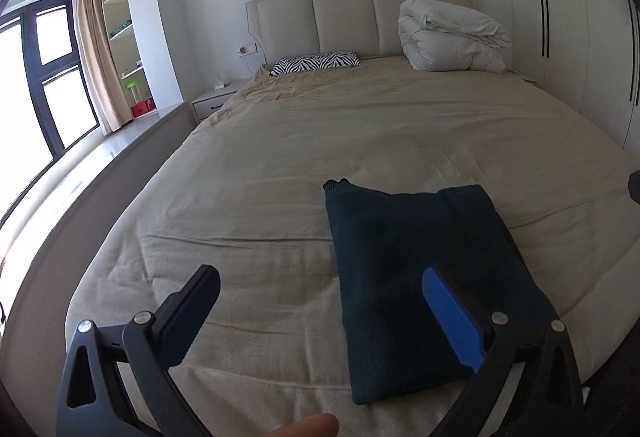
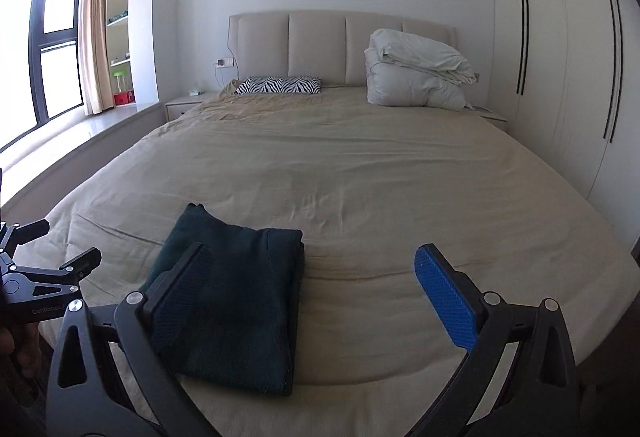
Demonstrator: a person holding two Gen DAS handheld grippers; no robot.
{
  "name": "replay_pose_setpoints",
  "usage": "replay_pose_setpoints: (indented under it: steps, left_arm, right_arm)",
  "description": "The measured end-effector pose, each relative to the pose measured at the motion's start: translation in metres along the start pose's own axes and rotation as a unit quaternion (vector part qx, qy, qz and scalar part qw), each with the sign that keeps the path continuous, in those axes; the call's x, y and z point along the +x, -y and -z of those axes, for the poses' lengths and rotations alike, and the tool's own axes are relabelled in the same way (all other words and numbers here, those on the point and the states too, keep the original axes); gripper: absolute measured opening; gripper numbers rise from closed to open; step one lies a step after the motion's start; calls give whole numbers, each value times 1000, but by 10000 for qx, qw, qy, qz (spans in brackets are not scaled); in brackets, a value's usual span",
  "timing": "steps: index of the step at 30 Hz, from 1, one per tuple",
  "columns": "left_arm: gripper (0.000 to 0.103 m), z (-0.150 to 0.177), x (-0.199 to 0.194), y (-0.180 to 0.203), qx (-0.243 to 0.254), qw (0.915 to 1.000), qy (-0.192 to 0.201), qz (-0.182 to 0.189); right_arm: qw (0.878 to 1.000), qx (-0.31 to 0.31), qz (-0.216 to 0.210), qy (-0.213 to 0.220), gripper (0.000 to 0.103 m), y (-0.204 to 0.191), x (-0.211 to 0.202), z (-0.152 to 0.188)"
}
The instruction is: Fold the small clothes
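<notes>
Left wrist view: a wide bed (image 1: 300, 165) covered with a beige sheet is seen from its foot end. A dark green garment (image 1: 420, 269), folded into a neat rectangle, is laid flat near the foot of the bed. The left gripper (image 1: 320, 289) is held above the sheet with its fingers spread wide; nothing is pinched between them, and the blue-padded finger (image 1: 452, 313) is seen over the garment's near right part. A fingertip of the person (image 1: 308, 427) is visible at the bottom edge.

Right wrist view: the right gripper (image 2: 312, 269) is likewise held with its fingers spread wide and empty, the black finger over the garment's left side and the blue one over bare sheet. The left gripper is seen at the far left edge, beside the bed.

At the head of the bed, a zebra-striped pillow (image 1: 316, 62) and a bundled white duvet (image 1: 452, 35) are placed against a padded headboard (image 1: 344, 17). A white wardrobe (image 2: 560, 57) stands to the right, a window (image 2: 36, 49) to the left.
</notes>
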State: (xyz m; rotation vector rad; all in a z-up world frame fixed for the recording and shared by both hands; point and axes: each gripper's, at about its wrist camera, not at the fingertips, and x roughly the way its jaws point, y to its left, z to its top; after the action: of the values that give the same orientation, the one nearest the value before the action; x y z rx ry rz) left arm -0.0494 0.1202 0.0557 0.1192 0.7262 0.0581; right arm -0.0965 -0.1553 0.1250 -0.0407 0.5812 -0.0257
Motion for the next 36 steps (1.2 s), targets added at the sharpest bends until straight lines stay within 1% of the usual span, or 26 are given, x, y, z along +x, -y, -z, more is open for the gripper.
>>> replay_pose_setpoints:
  steps: [1, 2, 4, 5, 7, 9, 12, 23, 36]
  left_arm:
    - [103, 6, 10, 0, -46, 9997, -219, 94]
    - [103, 17, 14, 3, -130, 9989, -421, 187]
    - [103, 30, 25, 3, -286, 9963, -734, 351]
    - [103, 35, 28, 4, -318, 9953, -837, 360]
    - [103, 43, 33, 7, -309, 9943, -969, 321]
    - [103, 47, 37, 8, -341, 9929, -1090, 340]
    - [103, 48, 41, 5, -442, 9912, -1195, 357]
    - [103, 49, 42, 1, -494, 9910, -1209, 281]
    - [103, 55, 51, 1, -506, 9895, -1319, 300]
  right_arm:
    - [9994, 26, 52, -333, 103, -1, 13, 9]
    - [9979, 96, 6, -643, 103, -2, 26, 20]
    - [9917, 274, -95, -1251, 103, -2, 49, 36]
    - [9882, 358, -100, -1484, 103, -3, 57, 43]
    - [9843, 454, -138, -1701, 103, -3, 62, 55]
    - [9838, 392, -111, -1744, 103, -7, 65, 63]
    - [9836, 273, -106, -1778, 103, -15, 67, 66]
    - [9803, 197, -215, -1952, 103, -31, 68, 72]
    - [9776, 178, -231, -2085, 103, -37, 78, 78]
